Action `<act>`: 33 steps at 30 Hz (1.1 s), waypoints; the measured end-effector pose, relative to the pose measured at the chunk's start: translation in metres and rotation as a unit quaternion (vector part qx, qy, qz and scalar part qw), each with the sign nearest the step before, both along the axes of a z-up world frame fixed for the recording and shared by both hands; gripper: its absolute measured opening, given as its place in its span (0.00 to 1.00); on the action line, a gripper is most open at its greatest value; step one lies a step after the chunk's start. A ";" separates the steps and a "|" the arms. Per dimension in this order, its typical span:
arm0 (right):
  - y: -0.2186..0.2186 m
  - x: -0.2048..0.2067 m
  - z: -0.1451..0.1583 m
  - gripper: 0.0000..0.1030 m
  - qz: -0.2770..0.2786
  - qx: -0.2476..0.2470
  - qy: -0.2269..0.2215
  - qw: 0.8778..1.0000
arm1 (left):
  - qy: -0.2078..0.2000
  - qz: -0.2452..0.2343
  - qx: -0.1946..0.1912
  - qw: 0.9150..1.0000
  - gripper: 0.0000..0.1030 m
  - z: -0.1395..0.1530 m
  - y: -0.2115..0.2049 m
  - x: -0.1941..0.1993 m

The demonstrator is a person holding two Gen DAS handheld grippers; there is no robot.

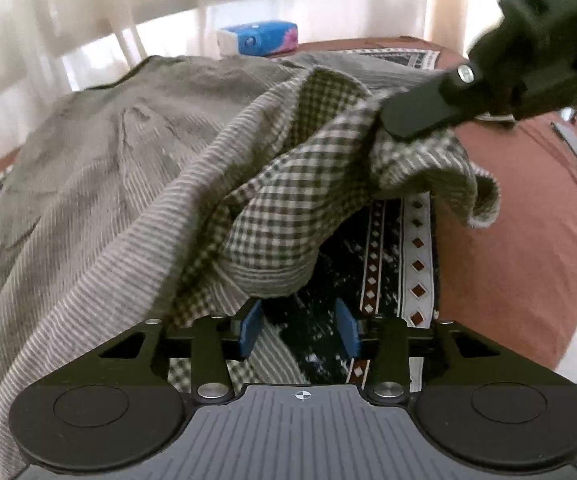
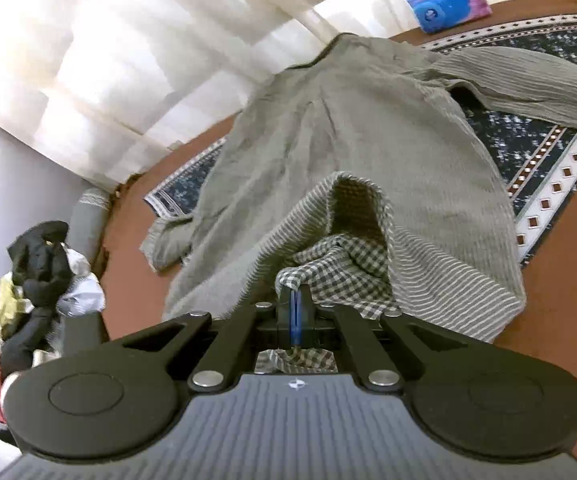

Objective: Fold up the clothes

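Closest to you, your left gripper (image 1: pixel 299 332) stands with its blue pads (image 1: pixel 251 330) apart and nothing pinched between them; the hem of the striped shirt (image 1: pixel 100 200) hangs just beyond the tips, over the dark patterned runner (image 1: pixel 418 268). Your right gripper (image 2: pixel 295 312) is clenched tight on the shirt's checked inner fabric (image 2: pixel 336 268), a scrap of it showing behind the pads as well. In the left wrist view that same gripper (image 1: pixel 416 114) holds the lower edge of the shirt lifted, so the fabric tents up and the checked lining shows underneath. Beyond the lifted edge the rest of the shirt lies spread flat along the runner, which sits on the brown bed cover (image 2: pixel 560 340); one sleeve (image 2: pixel 528 80) stretches off toward the right side. At the far edge of the bed a blue tissue pack (image 2: pixel 446 2) rests near the white curtains (image 2: pixel 148 40). Off the left edge, a heap of clothes (image 2: pixel 40 280) is piled up.
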State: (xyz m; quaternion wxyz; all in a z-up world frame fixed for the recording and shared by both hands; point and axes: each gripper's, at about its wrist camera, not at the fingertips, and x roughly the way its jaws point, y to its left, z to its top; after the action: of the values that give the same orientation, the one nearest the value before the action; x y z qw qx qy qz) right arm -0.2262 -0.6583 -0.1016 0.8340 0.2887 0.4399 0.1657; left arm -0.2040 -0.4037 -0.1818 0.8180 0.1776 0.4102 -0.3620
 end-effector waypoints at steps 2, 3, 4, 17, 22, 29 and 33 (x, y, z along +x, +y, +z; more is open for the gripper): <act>0.001 0.008 0.000 0.01 0.000 0.009 -0.003 1.000 | 0.027 0.011 -0.018 0.999 0.56 -0.001 0.000 0.008; 0.001 0.010 0.001 0.01 0.001 0.010 -0.005 1.000 | 0.044 0.017 -0.033 0.998 0.56 -0.001 0.001 0.012; 0.001 0.011 0.003 0.01 0.002 0.011 -0.007 1.000 | 0.062 0.023 -0.051 0.997 0.56 -0.001 0.003 0.015; -0.010 0.008 0.005 0.01 0.008 -0.008 0.003 1.000 | 0.271 0.209 -0.290 0.894 0.58 -0.031 0.069 0.065; -0.012 0.007 0.002 0.01 0.005 -0.011 0.011 1.000 | 0.308 0.240 -0.339 0.856 0.56 -0.042 0.077 0.074; -0.011 0.005 0.001 0.01 0.003 -0.022 0.019 1.000 | 0.316 0.230 -0.373 0.841 0.00 -0.035 0.083 0.074; -0.009 0.005 -0.003 0.01 0.014 -0.046 0.035 0.998 | 0.318 0.215 -0.369 0.846 0.00 -0.021 0.098 0.072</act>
State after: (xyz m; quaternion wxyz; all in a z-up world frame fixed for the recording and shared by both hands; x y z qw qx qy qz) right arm -0.2212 -0.6676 -0.1044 0.8284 0.2490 0.4798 0.1468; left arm -0.1317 -0.3059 -0.2028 0.7052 -0.3554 0.5118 -0.3382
